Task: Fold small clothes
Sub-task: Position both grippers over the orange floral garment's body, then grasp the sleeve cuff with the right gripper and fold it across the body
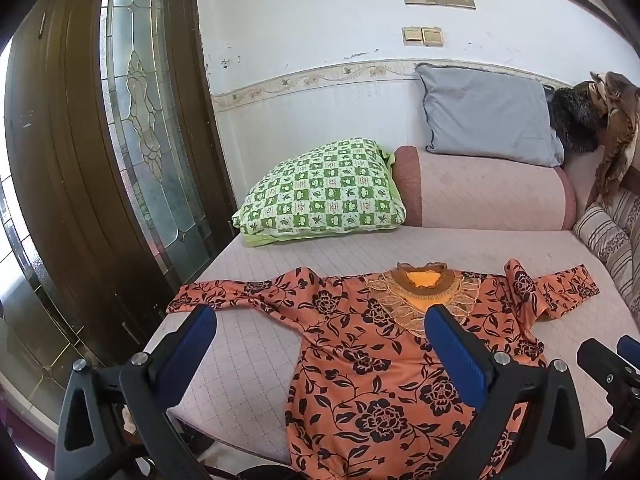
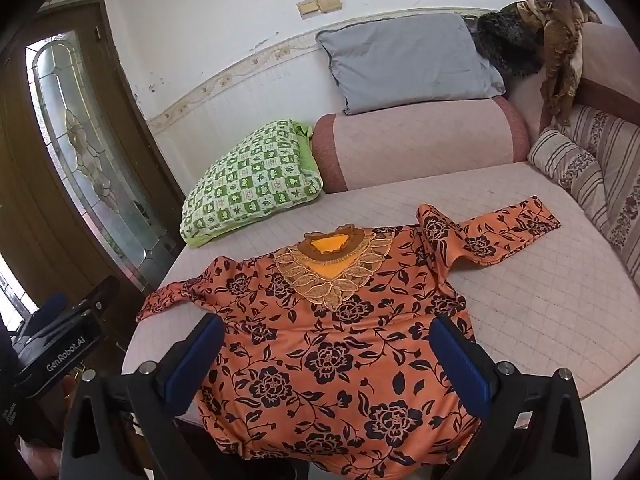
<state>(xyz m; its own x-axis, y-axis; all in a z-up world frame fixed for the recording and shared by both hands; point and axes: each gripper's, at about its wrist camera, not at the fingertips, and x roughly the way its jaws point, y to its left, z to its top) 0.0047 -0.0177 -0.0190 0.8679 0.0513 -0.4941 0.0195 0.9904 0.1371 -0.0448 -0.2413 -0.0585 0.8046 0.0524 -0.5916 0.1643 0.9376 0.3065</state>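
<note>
An orange blouse with black flowers (image 1: pixel 360 344) lies flat, front up, on the pink quilted bed (image 1: pixel 260 344), its sleeves spread left and right and a gold lace collar (image 1: pixel 420 292) at the far end. It also shows in the right wrist view (image 2: pixel 332 332). My left gripper (image 1: pixel 320 324) is open and empty, above the blouse's near left side. My right gripper (image 2: pixel 326 340) is open and empty, above the blouse's lower body. The right gripper shows at the left wrist view's right edge (image 1: pixel 612 364). The left gripper shows at the right wrist view's left edge (image 2: pixel 60 340).
A green checked pillow (image 1: pixel 324 192), a pink bolster (image 1: pixel 484 192) and a grey pillow (image 1: pixel 488 112) lie at the bed's far end. Striped cushions (image 2: pixel 592 168) and a brown cloth (image 2: pixel 560 40) are at the right. A dark wooden door with glass (image 1: pixel 132 120) stands left of the bed.
</note>
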